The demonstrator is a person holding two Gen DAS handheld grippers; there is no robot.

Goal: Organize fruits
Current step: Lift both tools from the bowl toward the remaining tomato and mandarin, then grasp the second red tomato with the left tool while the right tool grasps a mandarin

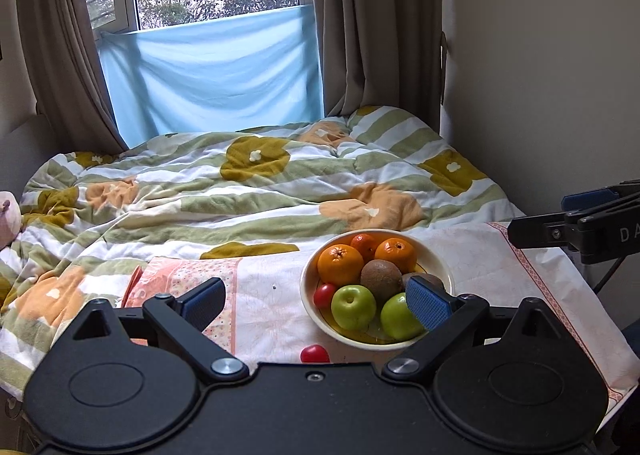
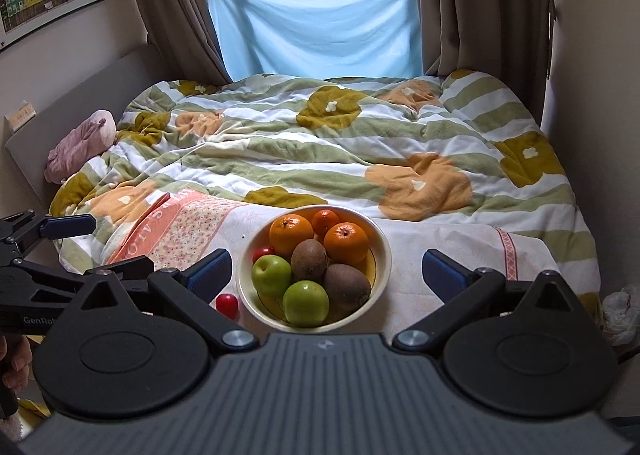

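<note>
Both grippers are wide open and hold nothing: the left gripper (image 1: 316,305) hangs low in front of the bowl (image 2: 384,255), the right gripper (image 2: 326,273) has its fingers on either side of it. The bowl stands on a cloth (image 1: 272,311) over the bed, filled with oranges, kiwis and green apples. One small red fruit (image 2: 227,302) lies outside, just beside the rim.

The risk — the soft bedding under the cloth may let the bowl tip if a finger pushes its rim, and the round red fruit can roll away from a clumsy pinch.

In the left view this fruit is half cut off by the gripper body — what kind it is, I cannot tell.
</note>
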